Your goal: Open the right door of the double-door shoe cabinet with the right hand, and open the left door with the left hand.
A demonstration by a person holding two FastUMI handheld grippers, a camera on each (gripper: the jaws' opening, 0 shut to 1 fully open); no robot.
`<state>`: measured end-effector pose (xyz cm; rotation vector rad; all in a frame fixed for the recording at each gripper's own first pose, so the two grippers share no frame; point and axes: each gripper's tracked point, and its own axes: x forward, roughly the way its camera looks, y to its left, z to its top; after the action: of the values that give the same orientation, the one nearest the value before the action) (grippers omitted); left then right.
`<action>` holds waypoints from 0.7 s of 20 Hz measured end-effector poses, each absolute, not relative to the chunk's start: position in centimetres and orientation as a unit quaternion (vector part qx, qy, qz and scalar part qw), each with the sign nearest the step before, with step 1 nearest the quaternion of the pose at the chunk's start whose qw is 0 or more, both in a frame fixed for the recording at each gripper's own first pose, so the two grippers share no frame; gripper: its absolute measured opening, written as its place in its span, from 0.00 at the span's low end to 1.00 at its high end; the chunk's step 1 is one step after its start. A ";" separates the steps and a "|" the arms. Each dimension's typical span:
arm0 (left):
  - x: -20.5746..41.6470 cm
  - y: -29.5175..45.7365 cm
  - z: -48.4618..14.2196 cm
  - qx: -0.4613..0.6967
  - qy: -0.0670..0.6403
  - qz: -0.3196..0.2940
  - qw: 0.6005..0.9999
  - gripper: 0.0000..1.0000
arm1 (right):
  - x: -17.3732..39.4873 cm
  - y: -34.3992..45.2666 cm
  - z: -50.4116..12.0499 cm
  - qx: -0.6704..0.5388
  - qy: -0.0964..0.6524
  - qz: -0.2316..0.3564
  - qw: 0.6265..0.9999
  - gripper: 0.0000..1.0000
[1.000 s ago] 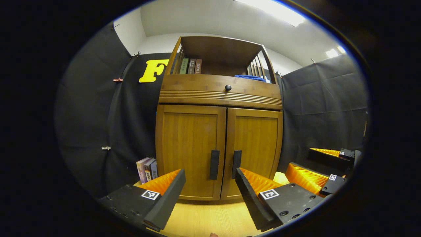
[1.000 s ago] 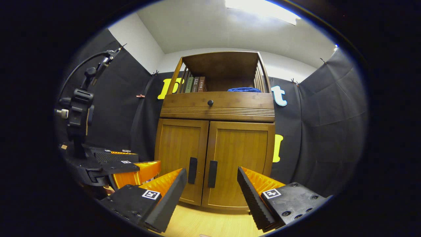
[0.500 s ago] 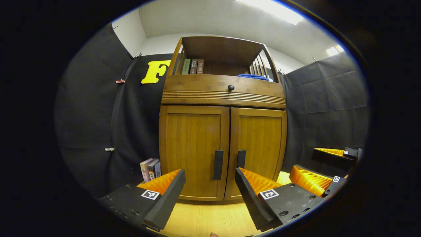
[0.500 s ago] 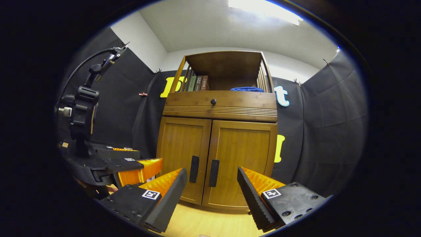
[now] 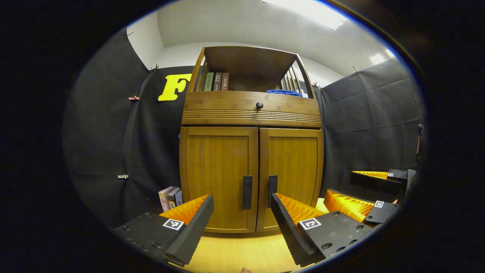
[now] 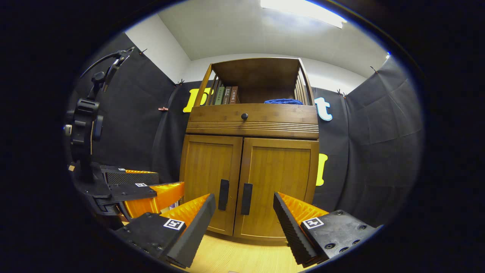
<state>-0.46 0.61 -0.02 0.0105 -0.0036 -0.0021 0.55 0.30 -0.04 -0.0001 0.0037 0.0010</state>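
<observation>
Light wood-grain floor (image 5: 235, 254) under everything, carrying shoe cabinet (image 5: 252, 113) upright w/ both doors closed, back to the black cloth wall. Just left of cabinet base, small row of books (image 5: 169, 197) standing upright on the floor. Cabinet's open top shelf (image 6: 257, 99) holding 3 upright books (image 5: 216, 81) at its left end & a folded blue cloth (image 6: 283, 101) toward its right.
</observation>
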 end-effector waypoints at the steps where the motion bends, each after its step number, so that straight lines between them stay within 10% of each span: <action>1: -0.5 0.8 0.0 0.004 -0.001 0.000 1.000 0.95 | 0.7 0.4 -0.1 0.004 0.003 0.001 1.000 0.96; 14: -3.8 5.4 -1.0 0.006 -0.003 0.024 1.000 0.94 | 6.4 2.9 -2.3 0.028 0.013 0.012 0.999 0.97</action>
<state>-3.79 5.41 -1.02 0.0120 -0.0066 0.0489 6.36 2.91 -2.29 0.0558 0.0256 0.0234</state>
